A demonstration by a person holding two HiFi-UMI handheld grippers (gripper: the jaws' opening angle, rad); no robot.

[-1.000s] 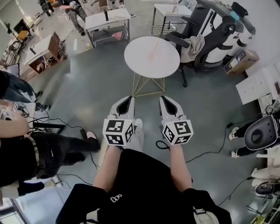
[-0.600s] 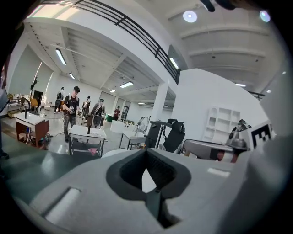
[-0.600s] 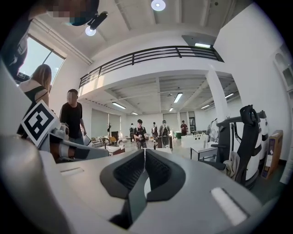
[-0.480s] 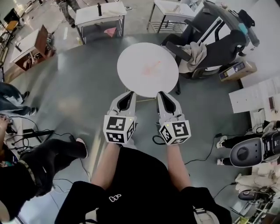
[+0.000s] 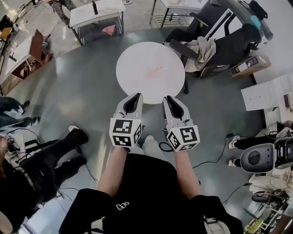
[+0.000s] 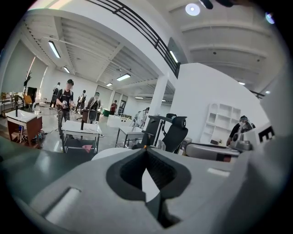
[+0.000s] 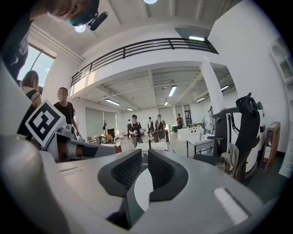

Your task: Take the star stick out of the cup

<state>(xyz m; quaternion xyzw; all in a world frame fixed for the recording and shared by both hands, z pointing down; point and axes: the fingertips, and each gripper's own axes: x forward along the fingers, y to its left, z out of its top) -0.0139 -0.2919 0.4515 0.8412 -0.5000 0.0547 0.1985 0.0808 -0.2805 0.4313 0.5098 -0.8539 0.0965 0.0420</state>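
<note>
Held level just short of the round table (image 5: 132, 68), ready to reach: left tongs (image 5: 137, 95) closed, right tongs (image 5: 167, 98) opening, both empty; the pink smudge (image 5: 153, 71) is perhaps the stick.

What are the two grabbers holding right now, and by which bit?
Nothing is held. The left gripper has its jaws together and empty. The right gripper has its jaws opening, with nothing between them.

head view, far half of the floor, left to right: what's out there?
wooden desk → white cart table → round white table → black office chair → cardboard box
</note>
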